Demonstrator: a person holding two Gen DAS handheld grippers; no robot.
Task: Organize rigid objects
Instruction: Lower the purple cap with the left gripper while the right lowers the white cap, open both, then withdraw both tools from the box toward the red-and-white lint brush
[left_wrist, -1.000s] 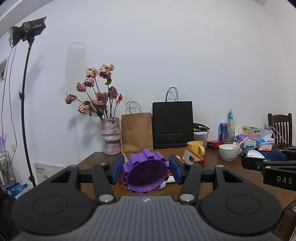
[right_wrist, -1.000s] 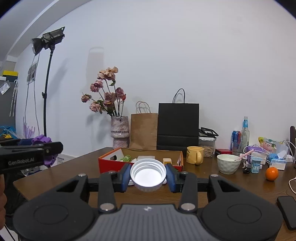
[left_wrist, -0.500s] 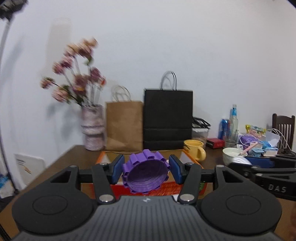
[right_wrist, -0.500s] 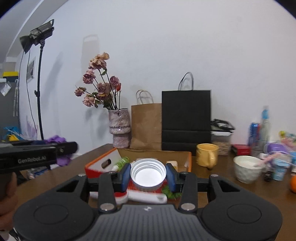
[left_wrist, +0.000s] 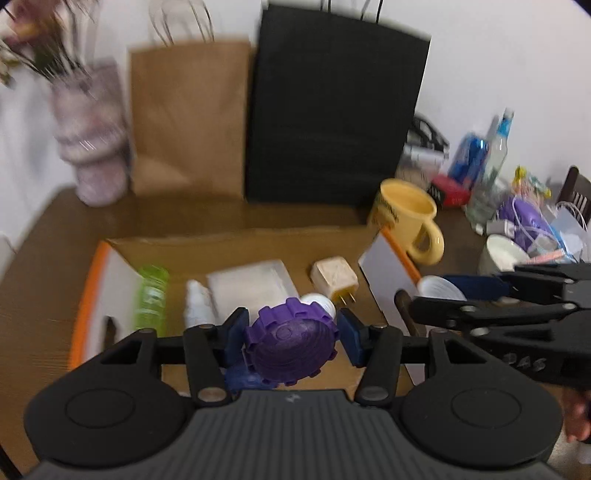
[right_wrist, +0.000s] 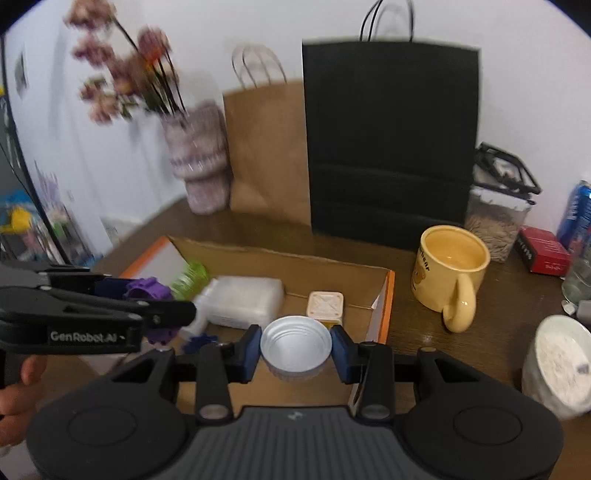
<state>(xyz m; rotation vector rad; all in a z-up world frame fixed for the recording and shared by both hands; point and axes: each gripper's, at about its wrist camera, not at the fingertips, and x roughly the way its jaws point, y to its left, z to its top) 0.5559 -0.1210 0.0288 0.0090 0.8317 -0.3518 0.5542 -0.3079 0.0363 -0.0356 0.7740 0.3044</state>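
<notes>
Left tool (left_wrist: 291, 338) clamps a purple ribbed cap (left_wrist: 290, 345) between its blue pads, flat face toward the camera, hanging over the near part of the orange-edged cardboard box (left_wrist: 240, 236) on the tabletop (left_wrist: 44, 229). Right tool (right_wrist: 295, 349) grips a white screw lid (right_wrist: 295, 345), hollow side up, over the box's near right corner. Both tools are part-way closed and loaded, neither gaping nor pinched shut.

Step in hand, as I read it: drop both caps into the box. To do it well:
- Left: lower until the purple cap is just over bare box floor before letting go. Below it lie a white dropper bottle (left_wrist: 197, 304), a clear flat case (left_wrist: 251, 284), a white bulb-like piece (left_wrist: 317, 301) and a blue toothed piece (left_wrist: 245, 380); aim between them so the cap doesn't bounce off.
- Right: shift a bit inward, since the lid sits close to the box's right wall (right_wrist: 386, 306); the beige plug adapter (right_wrist: 325, 304) is just behind it. Release low and flat.
- The two tools are near each other; open one at a time to avoid a knock.

Pose: both tools pitch steeply down toward the box, level across, side by side. A hand (right_wrist: 18, 391) shows on the left tool's handle in the right view. Frames blurred.
</notes>
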